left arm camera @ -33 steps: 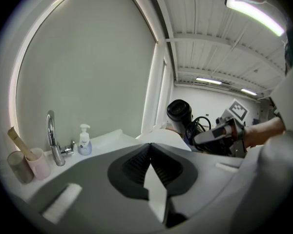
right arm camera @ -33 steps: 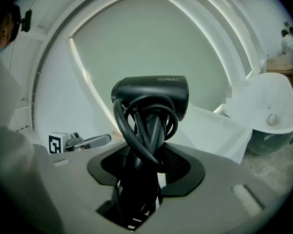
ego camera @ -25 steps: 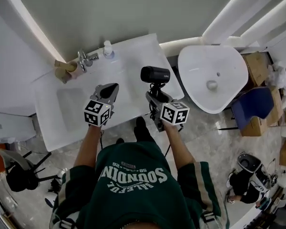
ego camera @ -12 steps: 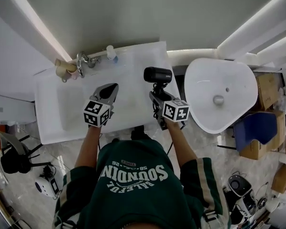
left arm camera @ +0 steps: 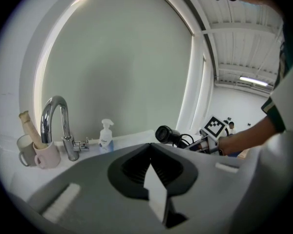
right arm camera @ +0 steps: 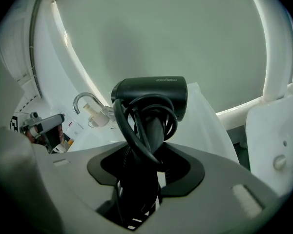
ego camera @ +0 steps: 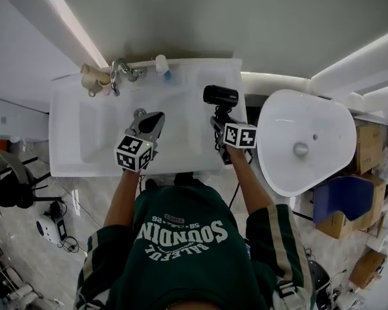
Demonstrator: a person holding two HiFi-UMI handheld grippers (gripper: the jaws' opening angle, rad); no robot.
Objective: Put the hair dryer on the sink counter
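Your right gripper (ego camera: 218, 120) has its jaws clamped on the handle of the hair dryer (ego camera: 220, 95). In the right gripper view the matte black handle sits squarely between the grey jaws (right arm camera: 141, 179). The glossy black cord is looped in loose coils around the handle. The hair dryer's barrel (right arm camera: 151, 94) is a short, smooth cylinder lying crosswise on top of the handle, with small pale lettering along its side.

In the head view the hair dryer shows just right of centre in the upper part of the frame, over the right end of the bench (ego camera: 181, 148). You cannot tell from these views whether it touches the surface.

Your left gripper (ego camera: 151, 119) is over the middle of the bench, beside the recessed basin (ego camera: 94, 134). Its jaws are together with nothing between them. The left gripper view shows the two grey halves meeting along a seam (left arm camera: 150, 152), with ribbed black pads behind.

The bench is a smooth white slab with rounded corners. At its far edge, in the upper left of the head view, stands a curved chrome faucet (ego camera: 119, 76). Two pale mugs (ego camera: 90, 81) stand just beside the faucet, and a small clear pump bottle (ego camera: 161, 66) stands to its right. A glossy white tub (ego camera: 304, 141) of rounded shape with a metal drain fills the right of the frame.
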